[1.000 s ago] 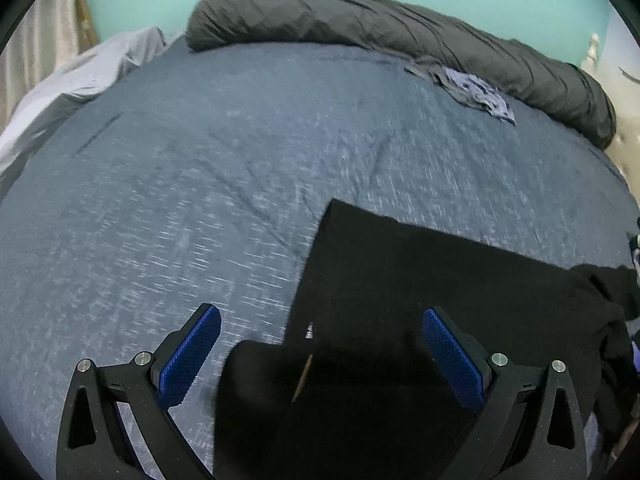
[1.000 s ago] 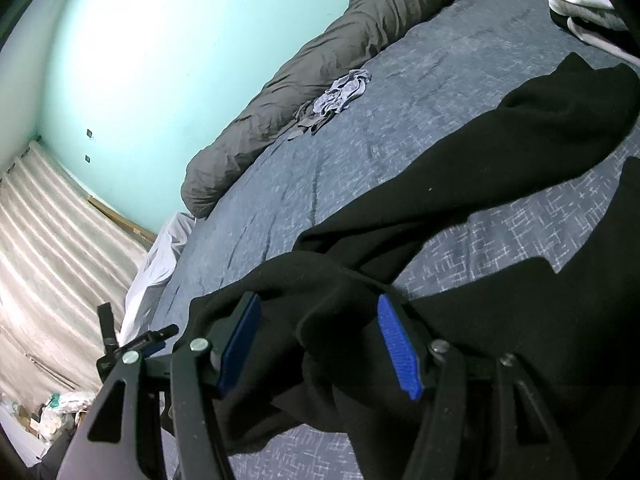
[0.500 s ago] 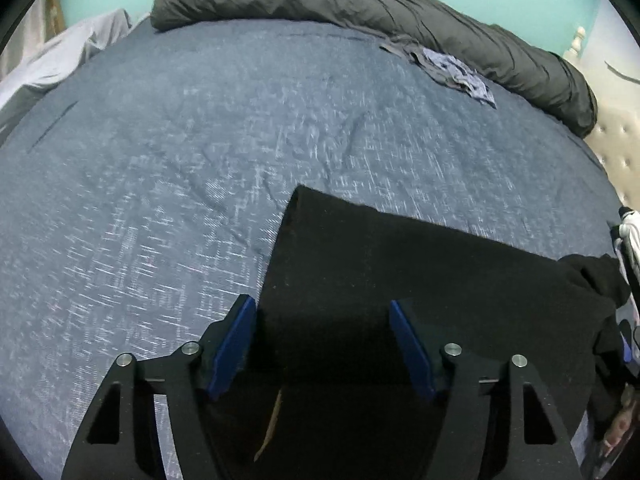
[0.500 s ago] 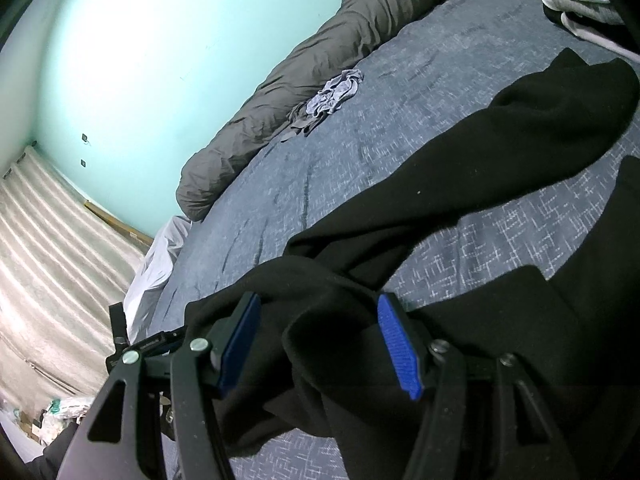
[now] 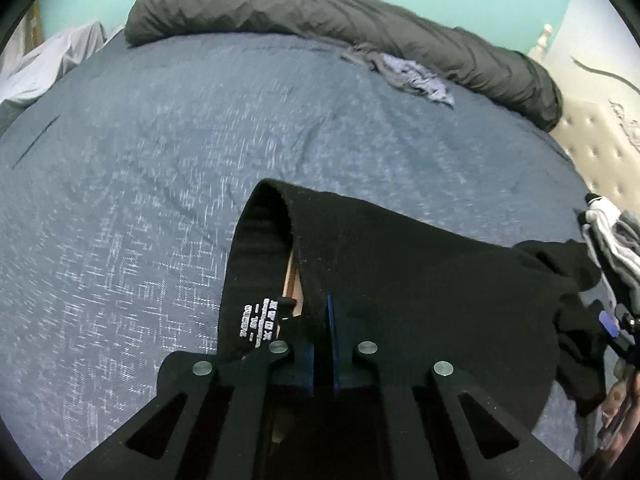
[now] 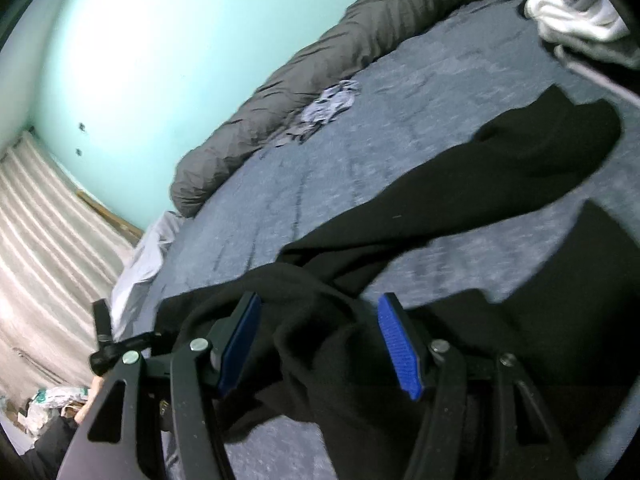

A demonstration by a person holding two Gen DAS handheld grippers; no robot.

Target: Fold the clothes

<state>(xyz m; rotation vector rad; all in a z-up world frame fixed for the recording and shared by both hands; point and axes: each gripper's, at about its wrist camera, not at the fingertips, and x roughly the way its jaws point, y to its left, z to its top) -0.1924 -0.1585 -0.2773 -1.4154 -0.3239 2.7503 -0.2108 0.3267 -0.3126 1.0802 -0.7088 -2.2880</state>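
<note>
A black garment lies spread on the blue bed cover. My left gripper is shut on its banded edge, beside a white size label. That edge stands lifted in a loop above the bed. In the right wrist view my right gripper is shut on a thick bunch of the same black garment, its blue pads held wide apart by the bulk. A long black sleeve stretches away from it across the bed.
A rolled dark grey duvet runs along the far side under the turquoise wall. A small crumpled grey-blue cloth lies in front of it. A white and grey clothes pile sits at the right, near the padded headboard.
My left jaws went from wide open to shut on the garment's edge, and that edge has lifted into a loop. The right gripper kept its hold and shifted slightly.
</note>
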